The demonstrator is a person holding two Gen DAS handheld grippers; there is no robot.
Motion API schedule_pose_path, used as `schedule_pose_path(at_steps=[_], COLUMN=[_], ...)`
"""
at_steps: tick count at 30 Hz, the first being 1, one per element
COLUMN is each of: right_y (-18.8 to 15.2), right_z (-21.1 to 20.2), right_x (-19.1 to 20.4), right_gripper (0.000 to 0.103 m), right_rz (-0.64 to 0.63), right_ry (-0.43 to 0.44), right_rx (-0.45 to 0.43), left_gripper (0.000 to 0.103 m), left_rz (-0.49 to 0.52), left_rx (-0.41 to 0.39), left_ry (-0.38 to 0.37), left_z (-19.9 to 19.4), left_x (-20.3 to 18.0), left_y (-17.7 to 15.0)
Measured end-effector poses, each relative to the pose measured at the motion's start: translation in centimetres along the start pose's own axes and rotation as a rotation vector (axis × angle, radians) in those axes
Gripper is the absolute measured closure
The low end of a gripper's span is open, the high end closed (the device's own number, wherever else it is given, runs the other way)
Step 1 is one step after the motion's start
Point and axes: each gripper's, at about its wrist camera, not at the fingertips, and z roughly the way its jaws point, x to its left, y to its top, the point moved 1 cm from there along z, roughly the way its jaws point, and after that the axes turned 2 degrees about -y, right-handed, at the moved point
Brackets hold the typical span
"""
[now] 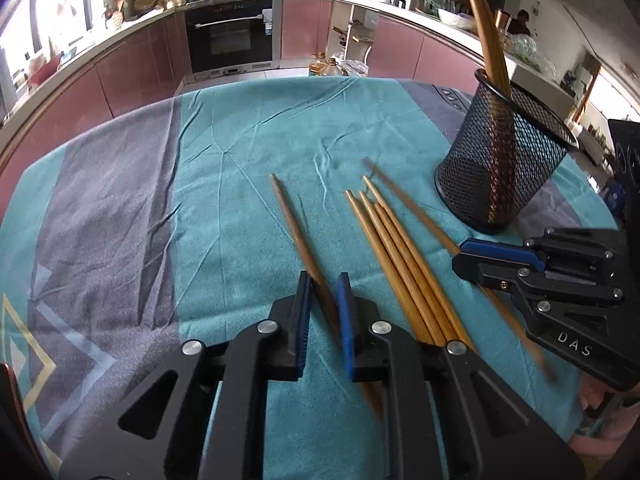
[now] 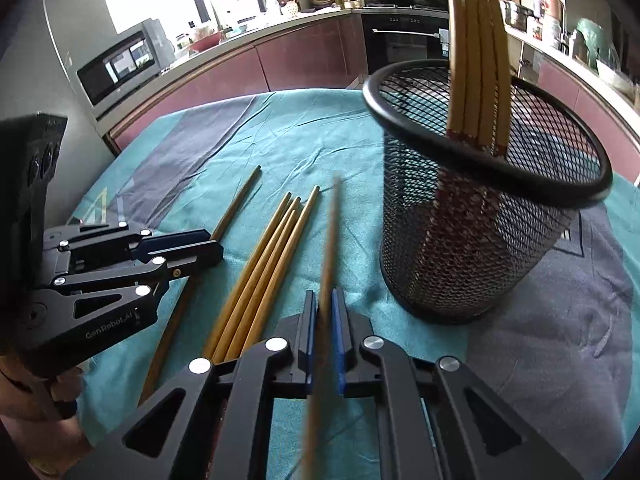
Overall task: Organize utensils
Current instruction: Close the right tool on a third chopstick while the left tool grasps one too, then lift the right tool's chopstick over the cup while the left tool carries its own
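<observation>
A black mesh cup (image 1: pixel 504 160) stands on the teal cloth at the right and holds several upright bamboo chopsticks (image 1: pixel 486 32); it also shows in the right wrist view (image 2: pixel 480 216). A bundle of several light chopsticks (image 1: pixel 400 256) lies flat on the cloth, also seen in the right wrist view (image 2: pixel 264 268). My left gripper (image 1: pixel 324 292) straddles a single darker chopstick (image 1: pixel 296 228), jaws slightly apart around it. My right gripper (image 2: pixel 325 308) is shut on one blurred chopstick (image 2: pixel 330 240) lifted off the cloth, left of the cup.
The teal and grey cloth (image 1: pixel 240 160) covers the table. A black box (image 1: pixel 628 168) stands at the right edge. Kitchen counters and an oven (image 1: pixel 230 36) lie beyond the table's far edge.
</observation>
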Motion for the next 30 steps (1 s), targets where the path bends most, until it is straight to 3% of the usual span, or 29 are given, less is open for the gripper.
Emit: schedule_pose_path(at_steps=[11,22,30], right_y=[-0.5,0.5,0.9], right_z=[-2.1,-7.3,-9.5], right_x=[-0.4,0.1,-0.8], right_gripper=[0.097,0.097,0.097], right_rz=[0.026,0.006,0.014], right_ry=[0.059,0.156,0.227], right_rx=[-0.048,-0.18,-0.23], left_gripper=[0.095,0.095,0.095], left_rz=[-0.053,-0.039,-0.034], left_rx=[-0.025,-0.127,-0.191], left_ry=[-0.065,-0.21,-0.318], left_z=[-1.7,-7.2,-10.8], left_x=[0.6,-0.1,-0.6], left_y=[-0.7,0.7,2.2])
